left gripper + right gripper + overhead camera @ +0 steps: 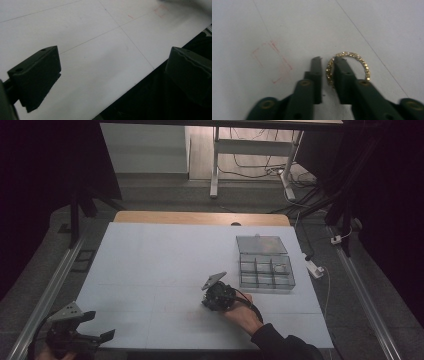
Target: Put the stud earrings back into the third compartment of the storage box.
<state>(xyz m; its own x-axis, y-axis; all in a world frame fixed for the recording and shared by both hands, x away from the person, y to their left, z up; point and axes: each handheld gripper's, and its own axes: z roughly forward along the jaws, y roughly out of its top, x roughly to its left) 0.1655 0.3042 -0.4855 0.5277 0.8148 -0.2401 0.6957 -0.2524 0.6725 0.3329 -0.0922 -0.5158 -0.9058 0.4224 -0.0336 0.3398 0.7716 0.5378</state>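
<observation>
Near the middle of the white counter (165, 260), my right claw (326, 72) is lowered over a thin gold ring set with small stones (348, 65), which lies flat on the surface. The jaws stand slightly apart: one finger sits inside the hoop, the other just outside its near rim, with the band between them and not yet clamped. I judge the step in hand to be the pickup of the ring. The next move calls for closing gently on the band without flicking it away, then lifting, probably toward the clear plastic compartment box (265, 268) with its lid open at the right. My right hand (241, 312) reaches forward, tilted down. My left claw (80, 330) hovers wide apart at the counter's near-left edge, holding nothing.
</observation>
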